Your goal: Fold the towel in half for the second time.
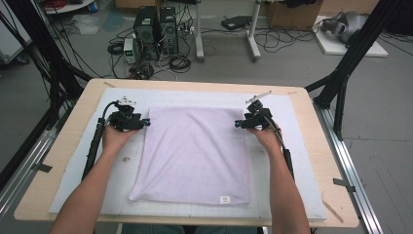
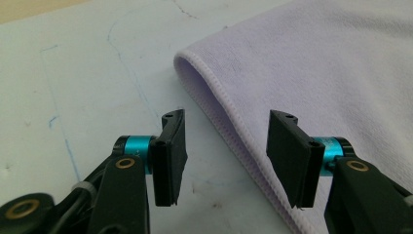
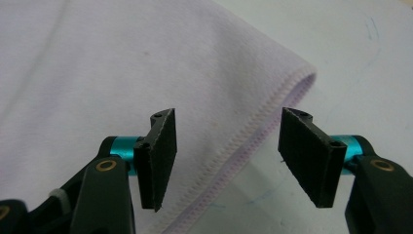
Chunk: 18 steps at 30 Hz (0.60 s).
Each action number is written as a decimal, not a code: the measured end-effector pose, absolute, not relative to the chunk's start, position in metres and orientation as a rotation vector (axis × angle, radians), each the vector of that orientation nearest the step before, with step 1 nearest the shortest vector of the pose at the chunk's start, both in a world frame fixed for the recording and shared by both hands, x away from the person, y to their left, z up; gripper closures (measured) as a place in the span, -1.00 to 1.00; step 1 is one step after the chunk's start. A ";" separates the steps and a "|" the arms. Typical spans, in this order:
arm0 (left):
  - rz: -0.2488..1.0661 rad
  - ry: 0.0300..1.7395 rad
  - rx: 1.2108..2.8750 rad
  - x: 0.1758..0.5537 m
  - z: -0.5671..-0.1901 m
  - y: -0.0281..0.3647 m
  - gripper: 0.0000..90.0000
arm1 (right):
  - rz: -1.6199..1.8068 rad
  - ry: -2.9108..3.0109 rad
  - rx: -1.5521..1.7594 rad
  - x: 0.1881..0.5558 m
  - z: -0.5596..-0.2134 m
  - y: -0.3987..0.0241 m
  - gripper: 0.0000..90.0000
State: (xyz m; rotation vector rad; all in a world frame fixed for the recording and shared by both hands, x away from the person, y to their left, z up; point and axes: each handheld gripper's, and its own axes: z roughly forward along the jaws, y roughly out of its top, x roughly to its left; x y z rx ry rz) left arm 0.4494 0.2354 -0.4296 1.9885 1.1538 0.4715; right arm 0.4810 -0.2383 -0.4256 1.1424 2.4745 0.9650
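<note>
A pale lilac towel [image 1: 192, 153], folded double, lies flat on the white mat [image 1: 302, 161] with a small label near its front right corner. My left gripper [image 1: 145, 122] sits at the towel's far left corner, jaws apart and straddling the stitched edge [image 2: 229, 131] without pressing it. At the far right corner my right gripper [image 1: 238, 124] also straddles the hem [image 3: 243, 146], pads clear of the cloth. In the left gripper view the left gripper [image 2: 226, 158] stands open; the right gripper [image 3: 226, 158] stands open likewise in its own view.
The mat covers a wooden table [image 1: 73, 131] whose edges are close on both sides. Black frame posts [image 1: 341, 83] stand off the table's right side. Computer towers [image 1: 156, 31] and cables lie on the floor beyond the far edge.
</note>
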 end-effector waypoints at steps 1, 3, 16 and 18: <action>0.472 1.167 1.984 0.451 -0.432 0.234 0.09 | 0.974 2.467 1.158 0.481 -0.429 -0.239 -0.13; 0.454 1.182 1.988 0.453 -0.437 0.231 0.06 | 0.961 2.473 1.188 0.482 -0.437 -0.240 -0.11; 0.377 1.194 1.978 0.455 -0.444 0.220 0.88 | 1.119 2.489 1.197 0.475 -0.442 -0.239 0.86; 0.357 1.211 1.951 0.456 -0.444 0.223 0.90 | 1.121 2.495 1.191 0.475 -0.441 -0.240 0.87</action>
